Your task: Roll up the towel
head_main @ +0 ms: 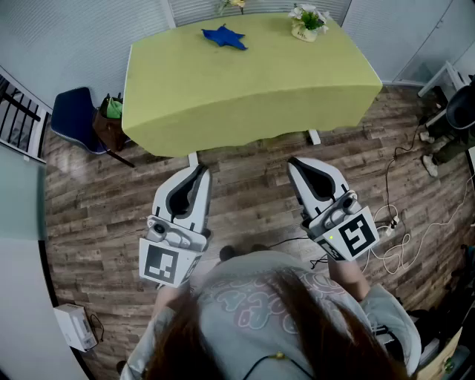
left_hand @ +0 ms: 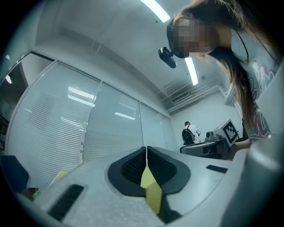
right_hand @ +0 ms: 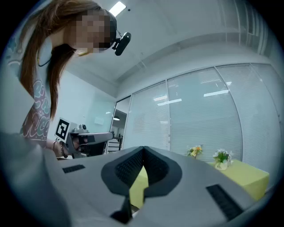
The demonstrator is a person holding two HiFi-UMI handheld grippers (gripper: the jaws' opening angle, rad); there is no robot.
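Observation:
A crumpled blue towel [head_main: 224,36] lies near the far edge of the table with the yellow-green cloth [head_main: 245,89]. My left gripper [head_main: 200,169] hangs over the wooden floor in front of the table, jaws shut with nothing between them. My right gripper [head_main: 292,161] is held level with it to the right, also shut and empty. Both are well short of the towel. In the left gripper view the left gripper [left_hand: 145,153] points slightly upward at glass walls. In the right gripper view the right gripper [right_hand: 143,152] shows the table [right_hand: 248,177] at lower right.
Two small flower pots [head_main: 308,22] [head_main: 231,6] stand at the table's far edge. A blue chair [head_main: 76,119] with a bag stands left of the table. Cables and a power strip [head_main: 390,223] lie on the floor at right. A white box [head_main: 74,326] sits at lower left. A person [left_hand: 191,133] stands far off.

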